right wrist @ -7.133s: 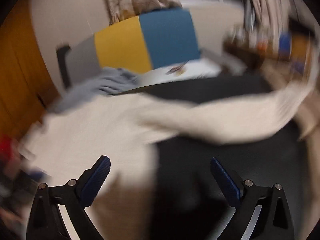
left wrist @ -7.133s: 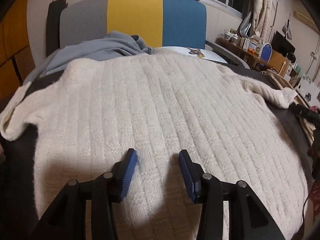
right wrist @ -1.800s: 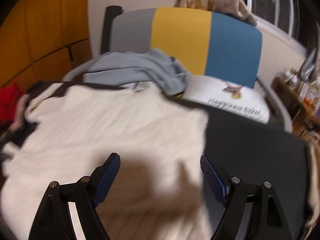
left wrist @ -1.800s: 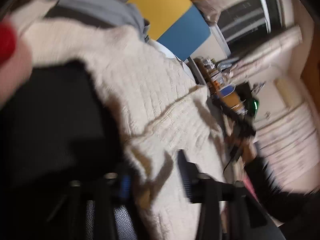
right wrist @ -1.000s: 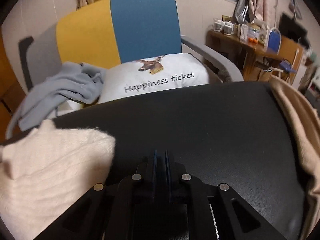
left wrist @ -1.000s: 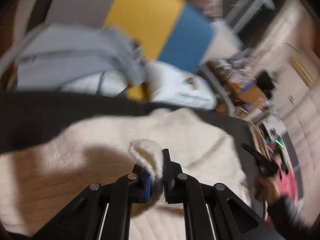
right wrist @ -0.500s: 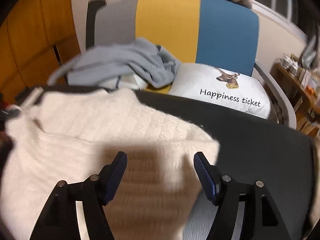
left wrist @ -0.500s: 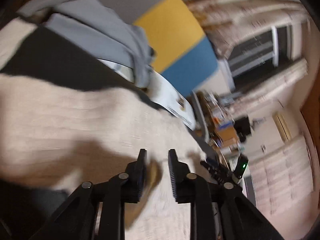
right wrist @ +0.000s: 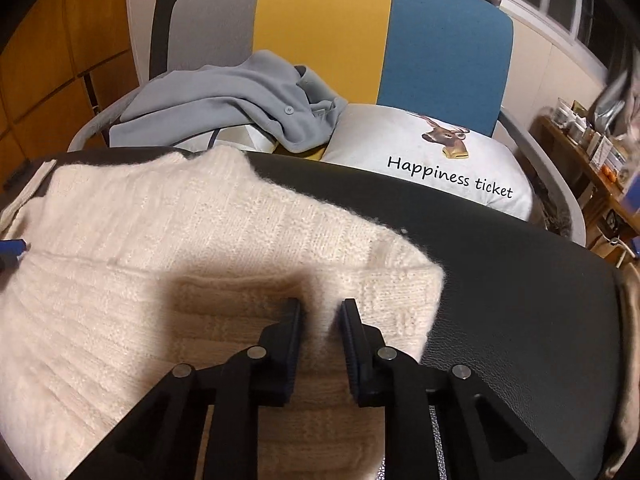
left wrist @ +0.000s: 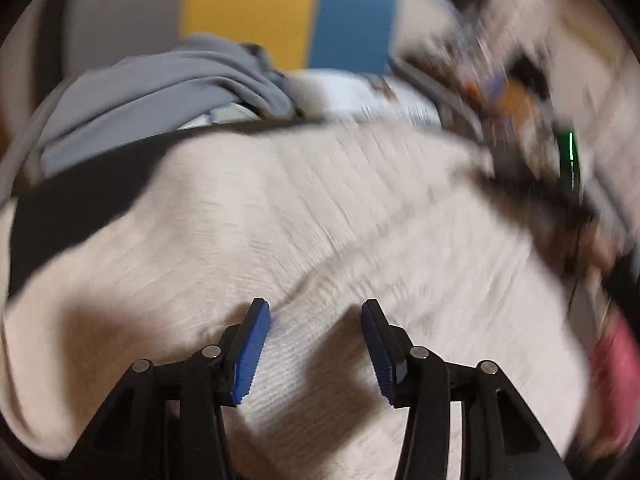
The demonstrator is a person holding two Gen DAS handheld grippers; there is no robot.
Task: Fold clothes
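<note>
A cream knit sweater (right wrist: 168, 280) lies on the black table (right wrist: 520, 300), its sides folded inward. It also shows in the blurred left wrist view (left wrist: 320, 208). My left gripper (left wrist: 316, 344) is open and empty just above the sweater, over a folded edge. My right gripper (right wrist: 320, 332) hovers over the sweater's right corner with the jaws a small gap apart and nothing between them. A blue fingertip (right wrist: 12, 248) of the left gripper shows at the left edge of the right wrist view.
A grey garment (right wrist: 240, 104) lies on a chair (right wrist: 360, 40) with grey, yellow and blue panels behind the table. A white "Happiness ticket" cushion (right wrist: 440, 160) sits on the seat. A cluttered wooden shelf (right wrist: 592, 148) stands at the right. A beige cloth (right wrist: 628, 340) hangs at the table's right edge.
My left gripper has let go of the sleeve and opened wider over the sweater. My right gripper has narrowed from wide open to a small gap and moved down toward the sweater's right corner.
</note>
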